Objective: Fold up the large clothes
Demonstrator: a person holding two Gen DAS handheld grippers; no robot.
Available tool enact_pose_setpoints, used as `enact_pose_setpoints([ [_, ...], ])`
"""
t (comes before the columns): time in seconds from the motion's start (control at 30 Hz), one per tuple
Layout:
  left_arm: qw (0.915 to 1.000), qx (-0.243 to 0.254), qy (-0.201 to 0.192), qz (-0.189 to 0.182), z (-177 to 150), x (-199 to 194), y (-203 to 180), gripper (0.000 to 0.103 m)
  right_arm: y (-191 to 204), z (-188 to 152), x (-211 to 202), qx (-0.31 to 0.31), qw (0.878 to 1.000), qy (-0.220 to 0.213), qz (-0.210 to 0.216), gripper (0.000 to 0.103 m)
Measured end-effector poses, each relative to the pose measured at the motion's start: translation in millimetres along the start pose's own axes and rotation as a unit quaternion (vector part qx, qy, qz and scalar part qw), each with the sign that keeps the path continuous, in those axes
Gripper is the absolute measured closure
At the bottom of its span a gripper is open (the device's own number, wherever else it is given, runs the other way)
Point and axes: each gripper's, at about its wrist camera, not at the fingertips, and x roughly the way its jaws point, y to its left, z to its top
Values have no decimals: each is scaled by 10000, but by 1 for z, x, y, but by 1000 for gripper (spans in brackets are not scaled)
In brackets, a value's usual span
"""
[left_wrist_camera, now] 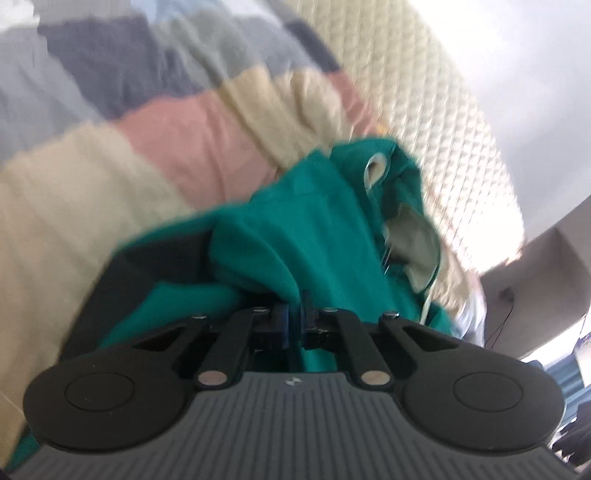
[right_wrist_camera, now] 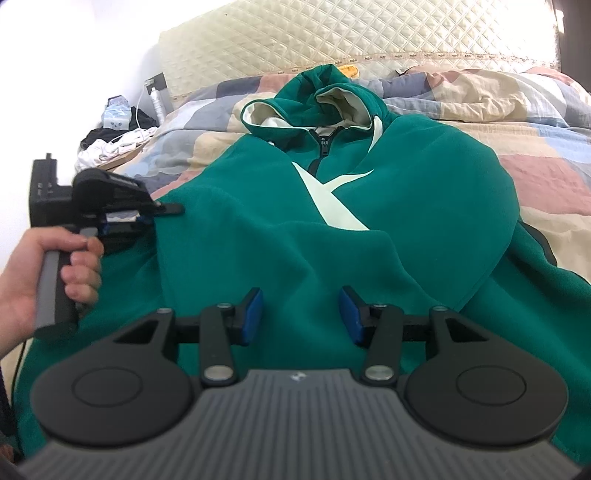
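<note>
A large green hoodie (right_wrist_camera: pixel 388 206) with a pale chest mark, cream-lined hood and a short zip lies face up on the bed. My left gripper (left_wrist_camera: pixel 295 319) is shut on a fold of its green cloth, which bunches up over the fingers. In the right wrist view that left gripper (right_wrist_camera: pixel 162 212) is at the hoodie's left edge, held by a person's hand (right_wrist_camera: pixel 74 266). My right gripper (right_wrist_camera: pixel 301 314) is open just over the hoodie's lower front, with nothing pinched between its blue pads (right_wrist_camera: pixel 255 314).
A patchwork quilt (right_wrist_camera: pixel 535 173) in pink, cream and blue covers the bed. Behind it rises a cream quilted headboard (right_wrist_camera: pixel 332 33). At the far left stands a bedside surface with dark and white clothes (right_wrist_camera: pixel 110 142), a box and a cable.
</note>
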Motion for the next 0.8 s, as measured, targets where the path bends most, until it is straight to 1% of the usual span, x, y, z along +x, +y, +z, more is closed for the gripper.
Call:
enact_pose_setpoints([
  [0.07,9996,4,-284,-17,10,-12,-1,98,3,0,-2,-60,10000,-36,19,53],
  [0.13,9985,-136,-531,35,19,-23,3,98,8,-1,-4,-227,9997,-96,89,53],
  [0.2,9970,-259,-703,198,25,-31,9,98,16,-2,-5,-470,9987,-137,158,53],
  [0.27,9957,-396,-783,307,31,-34,18,98,24,-4,-3,-665,9974,-109,273,54],
  [0.37,9943,-455,-820,508,37,-34,32,98,29,-7,-2,-725,9964,-29,434,55],
  [0.47,9928,-491,-828,715,40,-32,46,98,31,-6,-5,-797,9958,-59,454,55],
  [0.53,9926,-517,-780,769,41,-30,53,98,30,-4,-8,-767,9960,-95,455,55],
  [0.63,9931,-436,-704,828,42,-30,53,97,30,-5,-9,-792,9960,-78,401,55],
  [0.73,9943,-328,-565,840,42,-29,45,96,26,-8,3,-725,9966,216,323,56],
  [0.8,9937,-142,-462,1015,41,-30,35,90,21,-9,10,-555,9969,424,358,56],
])
